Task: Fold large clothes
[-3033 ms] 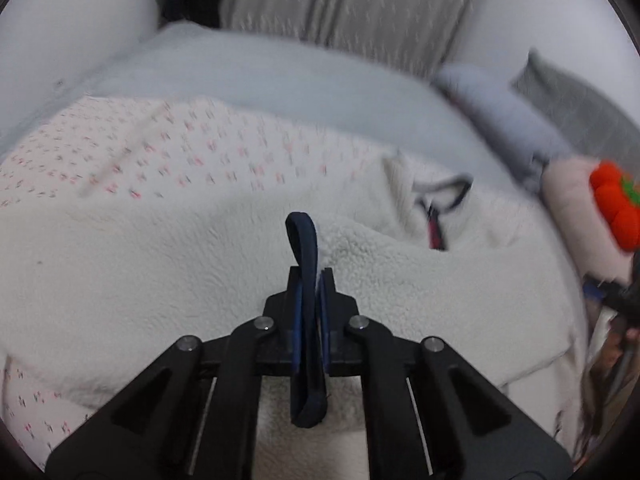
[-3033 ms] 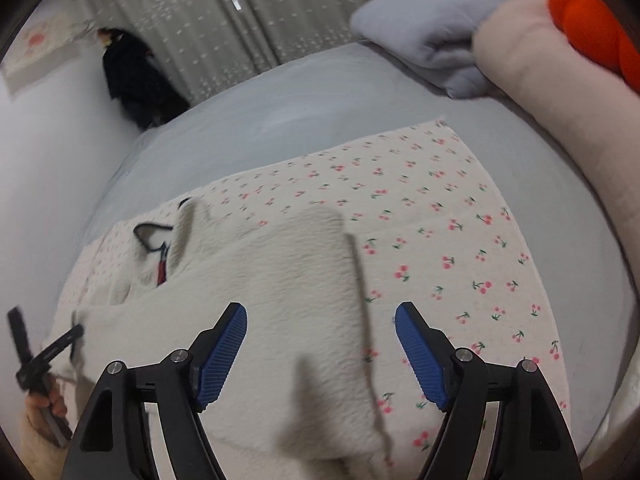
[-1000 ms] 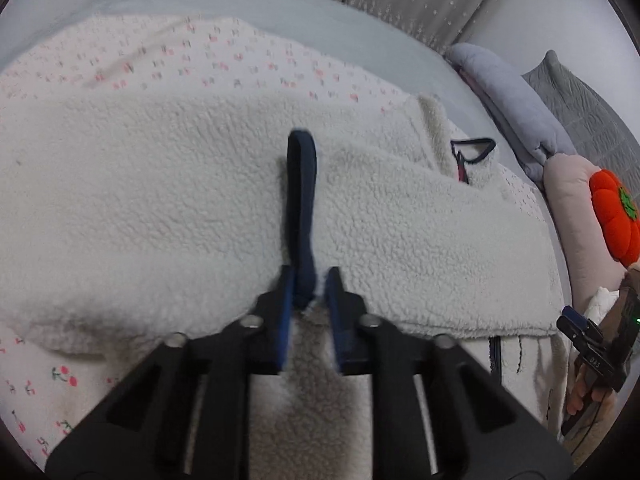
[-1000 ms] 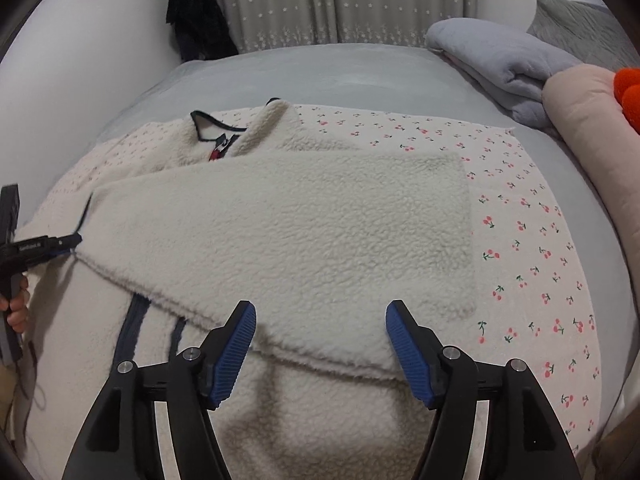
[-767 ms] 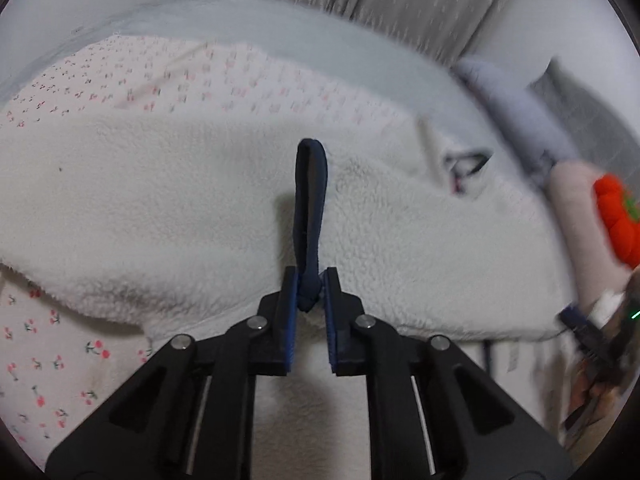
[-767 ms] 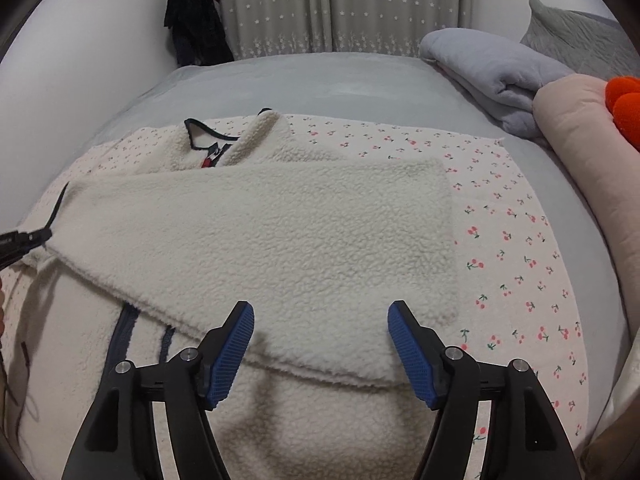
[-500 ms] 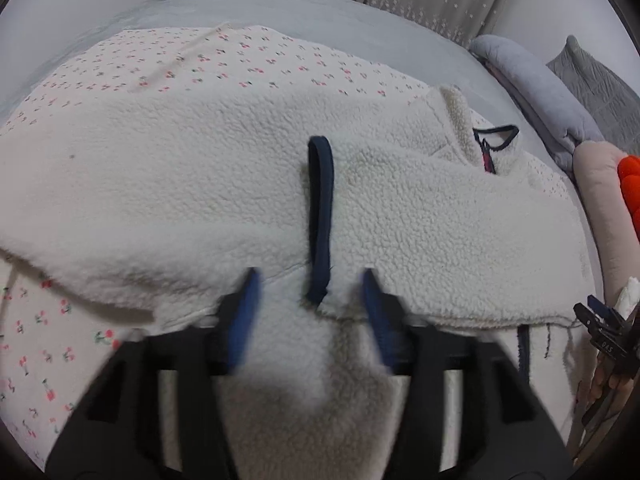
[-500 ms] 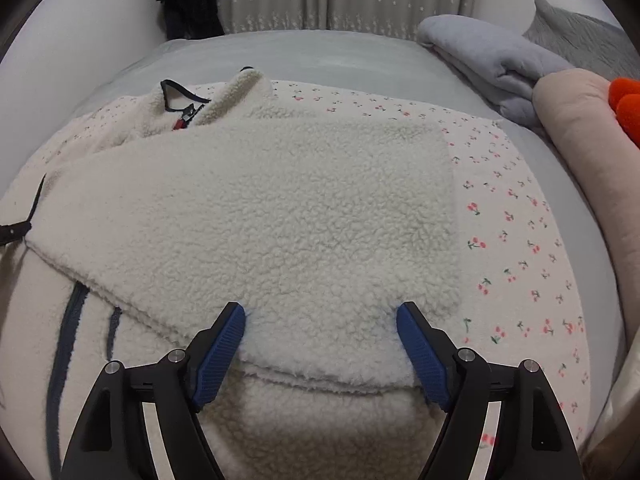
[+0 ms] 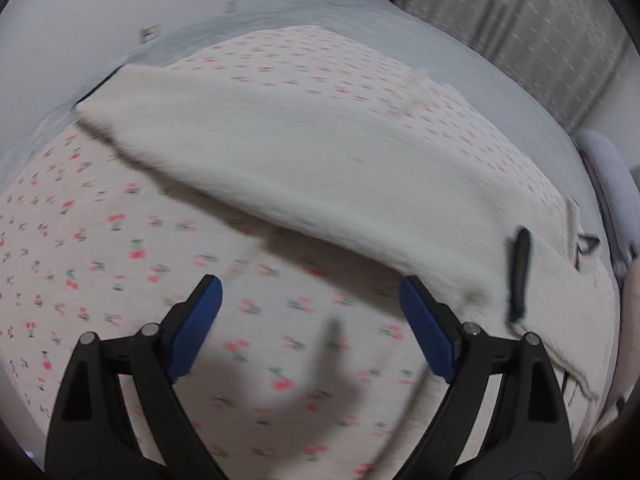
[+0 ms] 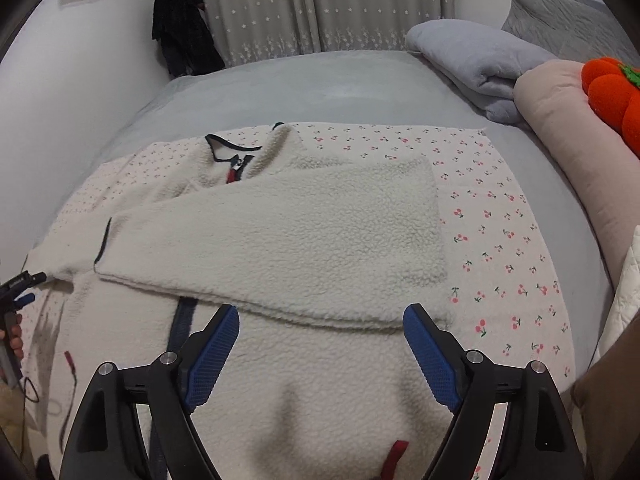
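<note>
A cream fleece jacket (image 10: pixel 304 240) lies on a cherry-print sheet (image 10: pixel 500 240), collar (image 10: pixel 236 152) at the far side. One sleeve is folded across its body, with the navy cuff (image 10: pixel 102 244) at the left. My right gripper (image 10: pixel 320 314) hovers over the jacket's near part, jaws opening, nothing between them. In the blurred left wrist view, the left gripper (image 9: pixel 309 284) hangs over the bare sheet (image 9: pixel 120 240), jaws opening and empty. The other sleeve (image 9: pixel 300 160) stretches beyond it, and the folded sleeve's navy cuff (image 9: pixel 520 272) lies to its right. The left gripper (image 10: pixel 20 292) also shows at the left edge of the right wrist view.
A grey bed (image 10: pixel 280 84) carries the sheet. A folded grey blanket (image 10: pixel 476 60), a pink bolster (image 10: pixel 580 140), an orange plush (image 10: pixel 612 92) and a grey pillow (image 10: pixel 560 16) line the right side. Curtains (image 10: pixel 340 4) and a dark hanging garment (image 10: pixel 180 28) stand behind.
My left gripper let go of the navy cuff, opened wide and swung left off the fleece to over the cherry sheet. My right gripper rose a little and opened wider.
</note>
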A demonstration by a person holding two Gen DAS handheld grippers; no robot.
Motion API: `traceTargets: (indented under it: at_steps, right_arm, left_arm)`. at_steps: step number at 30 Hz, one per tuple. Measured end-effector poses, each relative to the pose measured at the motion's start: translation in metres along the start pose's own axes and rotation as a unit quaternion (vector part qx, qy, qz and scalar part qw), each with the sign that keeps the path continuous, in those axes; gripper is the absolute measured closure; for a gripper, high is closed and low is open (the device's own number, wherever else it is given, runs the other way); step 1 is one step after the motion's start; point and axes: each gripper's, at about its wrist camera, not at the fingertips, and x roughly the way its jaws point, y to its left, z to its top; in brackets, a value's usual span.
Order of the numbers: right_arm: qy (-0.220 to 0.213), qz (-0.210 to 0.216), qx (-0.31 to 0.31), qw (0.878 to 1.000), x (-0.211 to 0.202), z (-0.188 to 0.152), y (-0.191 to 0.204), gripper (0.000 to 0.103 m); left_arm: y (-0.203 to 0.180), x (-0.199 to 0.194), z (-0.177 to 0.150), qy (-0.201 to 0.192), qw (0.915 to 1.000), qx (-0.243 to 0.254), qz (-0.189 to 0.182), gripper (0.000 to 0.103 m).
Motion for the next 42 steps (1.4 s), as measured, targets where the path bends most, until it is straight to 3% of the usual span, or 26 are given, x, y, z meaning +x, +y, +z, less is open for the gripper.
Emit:
traceTargets:
  at_steps: [8,12,16,17,18,20,21,22,26,32,37,42]
  right_arm:
    - [0.022,-0.003,0.01,1.0,0.02,-0.016,0.006,0.016]
    - [0.025,-0.007,0.006,1.0,0.028,-0.02,0.007,0.016]
    - [0.035,-0.015,-0.001,0.999,0.037,-0.022,0.009,0.016]
    - [0.038,-0.016,-0.001,0.999,0.04,-0.023,0.009,0.016]
    - [0.041,-0.016,-0.002,0.999,0.042,-0.023,0.008,0.016]
    - [0.044,-0.018,-0.001,0.999,0.044,-0.024,0.008,0.016]
    - [0.044,-0.017,0.0,0.999,0.045,-0.024,0.008,0.016]
    - [0.043,-0.016,0.0,0.999,0.045,-0.023,0.008,0.016]
    - [0.038,-0.011,0.004,0.999,0.042,-0.022,0.006,0.016]
    - [0.03,-0.001,0.016,0.999,0.038,-0.02,0.002,0.016]
    - [0.021,0.012,0.026,0.999,0.03,-0.019,-0.002,0.016]
    - [0.013,0.022,0.043,0.999,0.024,-0.017,-0.009,0.016]
  left_arm:
    - [0.1,0.037,0.036,-0.001,0.992,-0.124,0.022,0.013]
    - [0.131,0.056,0.048,0.002,0.9849,-0.173,-0.006,0.013]
    - [0.149,0.059,0.058,-0.028,0.9763,-0.211,-0.04,0.017]
    - [0.152,0.059,0.06,-0.033,0.9744,-0.218,-0.044,0.021]
    - [0.154,0.06,0.062,-0.038,0.9726,-0.225,-0.046,0.034]
    - [0.157,0.063,0.066,-0.04,0.9698,-0.234,-0.057,0.067]
    - [0.157,0.064,0.067,-0.037,0.9694,-0.235,-0.061,0.088]
    - [0.155,0.062,0.068,-0.038,0.9693,-0.236,-0.06,0.09]
    - [0.136,0.026,0.079,-0.089,0.9742,-0.197,-0.066,0.093]
    - [0.071,-0.041,0.1,-0.155,0.9747,-0.122,-0.106,0.094]
    - [-0.002,-0.086,0.099,-0.176,0.9722,-0.05,-0.146,0.094]
    - [-0.083,-0.113,0.078,-0.174,0.9672,0.033,-0.183,0.095]
